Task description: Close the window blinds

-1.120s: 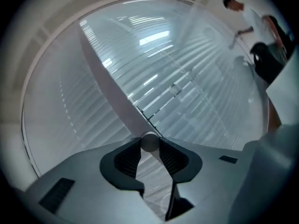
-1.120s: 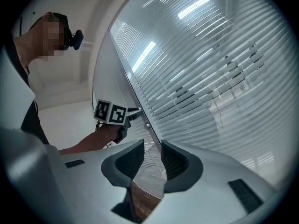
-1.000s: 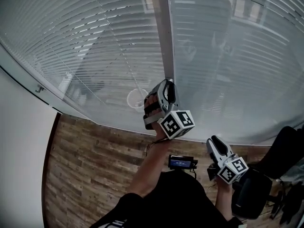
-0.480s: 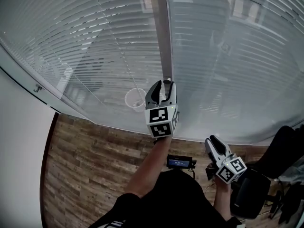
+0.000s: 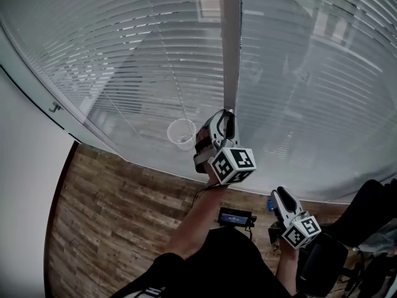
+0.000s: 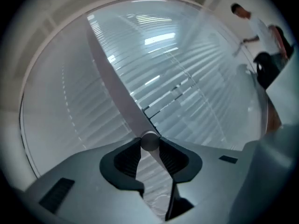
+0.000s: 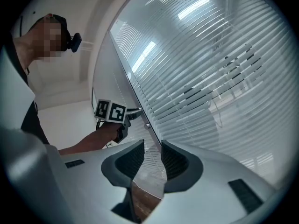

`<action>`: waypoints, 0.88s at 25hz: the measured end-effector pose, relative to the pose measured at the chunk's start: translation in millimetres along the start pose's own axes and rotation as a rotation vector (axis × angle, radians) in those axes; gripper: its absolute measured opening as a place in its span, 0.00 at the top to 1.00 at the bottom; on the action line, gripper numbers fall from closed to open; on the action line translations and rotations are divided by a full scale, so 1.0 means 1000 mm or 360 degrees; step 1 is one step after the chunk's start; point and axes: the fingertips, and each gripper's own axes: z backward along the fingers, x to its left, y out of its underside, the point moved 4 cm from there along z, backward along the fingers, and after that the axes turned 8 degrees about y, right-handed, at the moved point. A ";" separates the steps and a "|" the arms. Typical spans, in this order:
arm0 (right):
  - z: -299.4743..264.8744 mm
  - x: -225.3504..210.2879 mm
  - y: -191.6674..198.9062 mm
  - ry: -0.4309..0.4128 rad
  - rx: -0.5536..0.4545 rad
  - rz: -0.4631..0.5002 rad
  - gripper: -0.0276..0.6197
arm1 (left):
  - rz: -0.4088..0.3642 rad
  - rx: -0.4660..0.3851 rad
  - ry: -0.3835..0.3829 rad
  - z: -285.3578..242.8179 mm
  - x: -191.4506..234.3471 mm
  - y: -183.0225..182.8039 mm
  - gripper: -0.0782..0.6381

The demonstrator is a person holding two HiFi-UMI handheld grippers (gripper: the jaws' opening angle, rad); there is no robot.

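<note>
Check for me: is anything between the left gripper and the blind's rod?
Nothing visible is. The round end of the rod already sits between the jaws of the left gripper, which have just been closing and now press on it from both sides.

- Floor (image 5: 111, 210): we note brown wood planks, light and dark boards mixed, laid roughly along its far edge.
- Far edge: it meets the window frame (image 5: 133, 160) in one long curve.
- Left edge: it runs against a white wall (image 5: 25, 197).
- Near right corner: a dark bulky shape (image 5: 325, 253) sits over the boards; we cannot tell what it is.
</note>
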 end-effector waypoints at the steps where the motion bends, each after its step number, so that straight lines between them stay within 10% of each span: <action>1: 0.000 0.000 0.000 0.0000 0.0001 0.0001 0.81 | -0.0136 0.0042 -0.0034 -0.001 -0.003 0.000 0.70; 6: -0.003 0.005 0.000 -0.0020 -0.0005 0.0010 0.81 | -0.0232 0.0032 -0.0056 -0.002 -0.003 0.000 0.70; 12: -0.005 0.006 0.000 -0.0024 0.0006 0.0011 0.81 | 0.0850 -0.0295 0.0211 0.005 0.007 0.011 0.60; 16: 0.000 0.003 0.001 -0.0019 0.0010 0.0008 0.81 | 0.1156 -0.0383 0.0236 0.006 0.010 0.007 0.61; 19: 0.002 0.003 -0.001 -0.0011 0.0001 0.0014 0.81 | 0.1152 -0.0373 0.0248 0.005 0.010 0.005 0.70; 22: -0.001 0.004 -0.002 -0.0016 -0.0004 0.0019 0.81 | 0.0765 -0.0257 0.0151 0.004 0.009 0.003 0.70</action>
